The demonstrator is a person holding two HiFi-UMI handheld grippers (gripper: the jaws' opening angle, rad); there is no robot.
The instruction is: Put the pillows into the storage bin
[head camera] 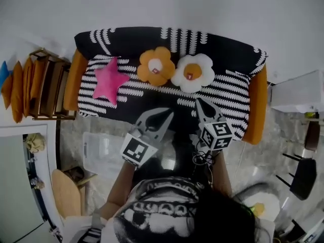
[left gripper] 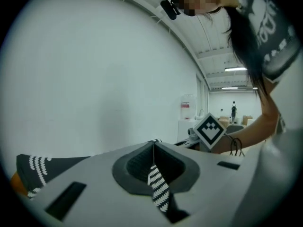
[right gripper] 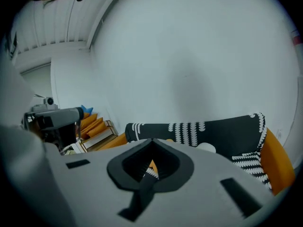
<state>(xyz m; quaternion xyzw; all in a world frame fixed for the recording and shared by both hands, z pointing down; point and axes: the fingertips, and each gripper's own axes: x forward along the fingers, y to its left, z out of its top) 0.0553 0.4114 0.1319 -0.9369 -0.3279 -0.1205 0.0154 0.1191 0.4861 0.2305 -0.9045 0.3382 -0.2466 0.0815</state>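
Observation:
Three pillows lie on the black-and-white sofa point(head camera: 230, 92): a pink star pillow point(head camera: 108, 81) at the left, an orange flower pillow point(head camera: 156, 66) in the middle and a white flower pillow point(head camera: 192, 72) to its right. A clear storage bin point(head camera: 98, 153) stands on the floor before the sofa's left half. My left gripper point(head camera: 169, 113) and right gripper point(head camera: 198, 100) hover side by side over the sofa's front edge, tips toward the flower pillows. Both are shut with nothing held. In the gripper views the left gripper point(left gripper: 153, 142) and right gripper point(right gripper: 152, 140) show jaws meeting; the white flower pillow point(right gripper: 207, 148) peeks above the right one.
A wooden rack point(head camera: 45, 85) with orange cushions point(head camera: 17, 90) stands left of the sofa. A white cabinet point(head camera: 298, 92) and a black chair point(head camera: 304, 176) are at the right. A round wooden board point(head camera: 66, 191) leans near the bin.

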